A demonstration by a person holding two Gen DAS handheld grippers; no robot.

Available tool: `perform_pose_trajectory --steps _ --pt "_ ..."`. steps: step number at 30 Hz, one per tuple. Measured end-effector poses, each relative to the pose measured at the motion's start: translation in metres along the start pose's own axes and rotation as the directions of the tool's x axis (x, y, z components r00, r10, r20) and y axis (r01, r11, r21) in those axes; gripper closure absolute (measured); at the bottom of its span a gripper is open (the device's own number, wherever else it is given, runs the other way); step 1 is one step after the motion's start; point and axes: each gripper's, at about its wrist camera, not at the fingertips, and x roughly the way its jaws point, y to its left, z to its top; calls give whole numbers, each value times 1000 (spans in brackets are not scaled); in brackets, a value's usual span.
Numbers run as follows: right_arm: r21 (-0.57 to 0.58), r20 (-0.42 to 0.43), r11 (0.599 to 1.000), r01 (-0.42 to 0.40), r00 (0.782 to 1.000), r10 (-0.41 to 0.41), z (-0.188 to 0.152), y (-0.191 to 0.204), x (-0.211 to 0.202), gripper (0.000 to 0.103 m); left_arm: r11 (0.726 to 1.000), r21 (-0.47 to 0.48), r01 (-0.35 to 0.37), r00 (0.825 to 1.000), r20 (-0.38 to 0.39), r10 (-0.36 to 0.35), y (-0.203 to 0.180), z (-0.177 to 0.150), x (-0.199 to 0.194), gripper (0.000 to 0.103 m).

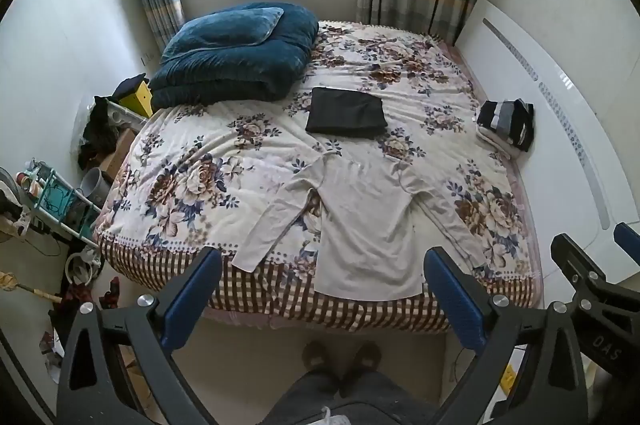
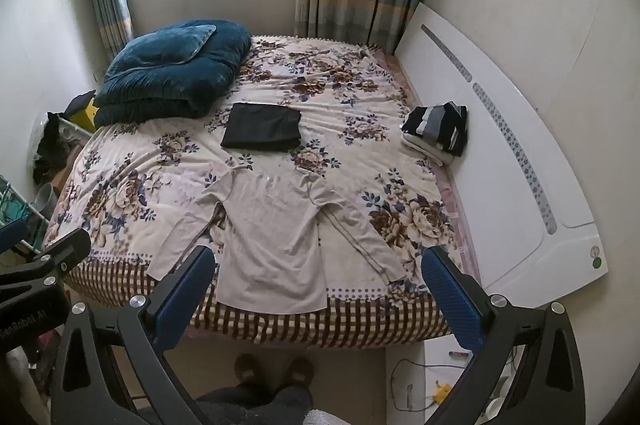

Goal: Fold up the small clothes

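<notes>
A small cream long-sleeved shirt (image 1: 366, 221) lies flat on the flowered bedspread (image 1: 200, 153), hem at the near edge, sleeves spread out to both sides. It also shows in the right wrist view (image 2: 272, 245). My left gripper (image 1: 322, 265) is open and empty, held above the near edge of the bed in front of the shirt's hem. My right gripper (image 2: 318, 263) is open and empty, held just beside the left one; it shows at the right edge of the left wrist view (image 1: 592, 245). A folded black garment (image 1: 346, 113) lies further back on the bed.
A folded blue quilt with a pillow (image 1: 236, 57) fills the far left corner of the bed. A stack of folded clothes (image 1: 506, 125) sits at the right edge by the white headboard (image 1: 560, 145). A cluttered rack (image 1: 52, 201) stands left of the bed. The person's slippered feet (image 1: 340, 357) stand below.
</notes>
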Motion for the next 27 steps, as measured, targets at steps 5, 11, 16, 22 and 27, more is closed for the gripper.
perform_pose_trajectory --steps 5,11,16,22,27 --pt "1 4 1000 -2 1000 2 0 0 0 0 1000 4 1 1000 0 -1 0 0 0 0" --pt "0 4 1000 -2 1000 2 0 0 0 0 1000 1 3 1000 0 -3 1 0 0 0" --pt "0 5 1000 -1 1000 1 0 0 0 0 1000 0 4 1000 3 -4 0 0 0 0" --pt "0 6 1000 -2 1000 2 0 0 0 0 1000 0 4 1000 5 -4 0 0 0 0" --pt "0 7 1000 -1 1000 1 0 0 0 0 1000 -2 6 1000 7 -6 1 0 0 0"
